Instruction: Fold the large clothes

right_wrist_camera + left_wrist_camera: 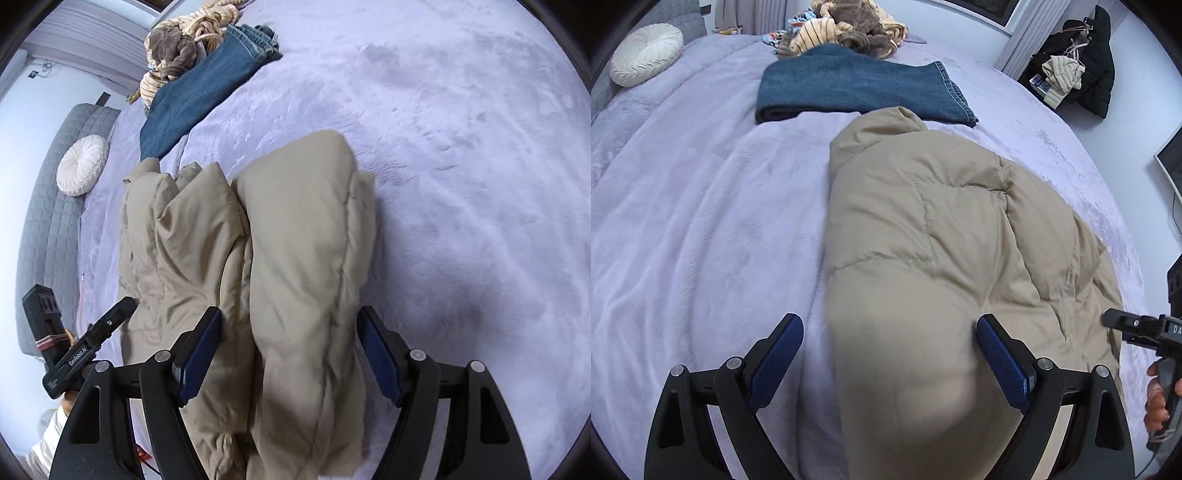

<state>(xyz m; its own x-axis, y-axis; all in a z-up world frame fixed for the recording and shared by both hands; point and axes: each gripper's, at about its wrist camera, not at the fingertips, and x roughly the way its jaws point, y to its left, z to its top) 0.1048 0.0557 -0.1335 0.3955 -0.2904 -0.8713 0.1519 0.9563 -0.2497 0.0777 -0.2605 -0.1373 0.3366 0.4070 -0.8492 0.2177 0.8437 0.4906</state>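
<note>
Straddling the padded beige jacket (923, 229) on the bed (701, 221), your left gripper (890, 350) and right gripper (290, 343) have fingers spread wide. Neither pinches fabric; both bracket thick folds for grasping.

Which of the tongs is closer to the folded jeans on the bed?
Left, probably. The left tongs point straight up the jacket toward the jeans; the right tongs sit off to the jacket's right side.
</note>
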